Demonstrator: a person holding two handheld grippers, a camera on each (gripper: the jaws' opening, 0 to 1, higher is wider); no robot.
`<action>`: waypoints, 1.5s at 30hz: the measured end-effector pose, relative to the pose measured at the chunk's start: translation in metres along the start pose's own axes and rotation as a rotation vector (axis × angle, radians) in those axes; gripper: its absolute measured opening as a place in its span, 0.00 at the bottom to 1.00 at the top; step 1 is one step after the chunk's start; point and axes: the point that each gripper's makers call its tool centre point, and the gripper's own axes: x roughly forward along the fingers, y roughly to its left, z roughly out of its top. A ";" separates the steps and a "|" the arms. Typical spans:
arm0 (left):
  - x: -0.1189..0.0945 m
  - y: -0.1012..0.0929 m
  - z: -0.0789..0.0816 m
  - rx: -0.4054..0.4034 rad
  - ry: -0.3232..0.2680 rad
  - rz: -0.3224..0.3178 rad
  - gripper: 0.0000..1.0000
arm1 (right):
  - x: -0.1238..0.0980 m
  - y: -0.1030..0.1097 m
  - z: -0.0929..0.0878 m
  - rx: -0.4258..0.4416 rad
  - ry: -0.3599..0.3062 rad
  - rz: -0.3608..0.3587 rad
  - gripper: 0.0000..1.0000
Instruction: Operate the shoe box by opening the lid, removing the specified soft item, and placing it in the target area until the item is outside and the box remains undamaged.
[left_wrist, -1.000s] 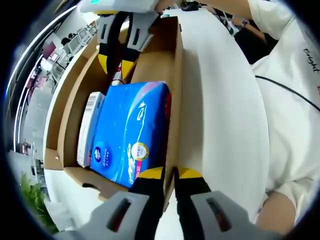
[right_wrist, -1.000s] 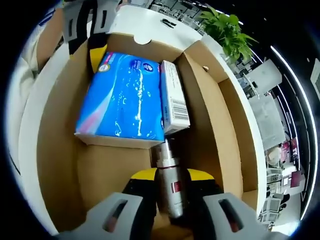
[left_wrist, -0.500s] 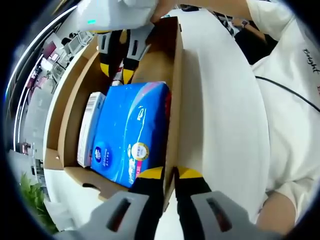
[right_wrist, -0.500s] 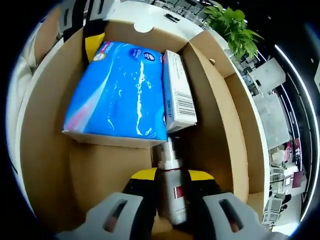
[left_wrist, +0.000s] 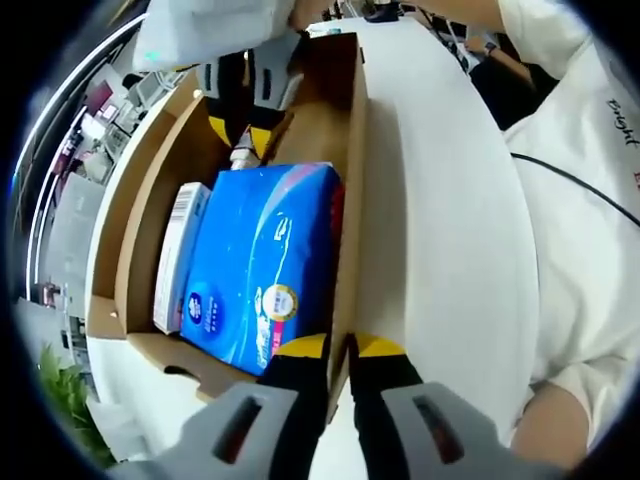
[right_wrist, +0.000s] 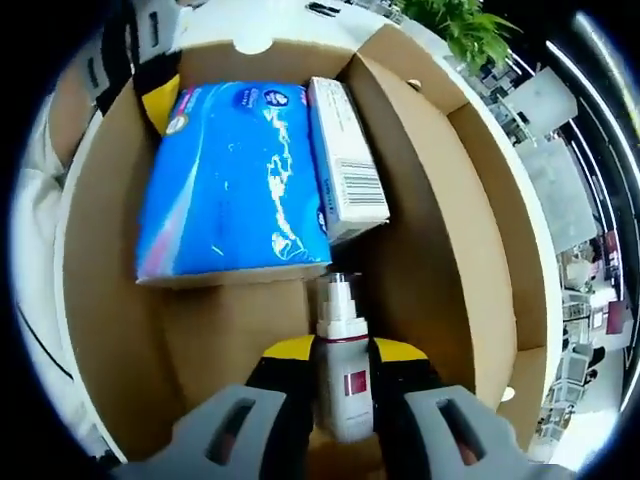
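An open cardboard shoe box lies on a white table. Inside are a blue soft tissue pack, a slim white carton beside it, and a pump bottle. My left gripper is shut on the box's near wall by the pack's corner. In the right gripper view, my right gripper is shut on the silver bottle with a red label, just short of the tissue pack and carton. The left gripper shows at the box's far corner.
The white table stretches along the box's right side. A person in a white shirt sits close by, with a black cable across the shirt. A green plant stands beyond the box's far end.
The right gripper, still holding the bottle, has shifted slightly inside the box towards the tissue pack. The left gripper keeps its hold on the box wall.
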 end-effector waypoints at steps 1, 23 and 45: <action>0.000 0.000 0.000 -0.001 -0.002 0.000 0.07 | -0.001 0.003 -0.003 0.027 0.031 0.033 0.19; 0.001 0.000 0.001 0.003 -0.003 0.007 0.07 | 0.011 0.007 0.013 -0.028 0.064 0.132 0.19; 0.001 -0.001 0.001 0.003 0.005 0.005 0.07 | -0.002 0.028 0.011 -0.077 0.076 0.061 0.18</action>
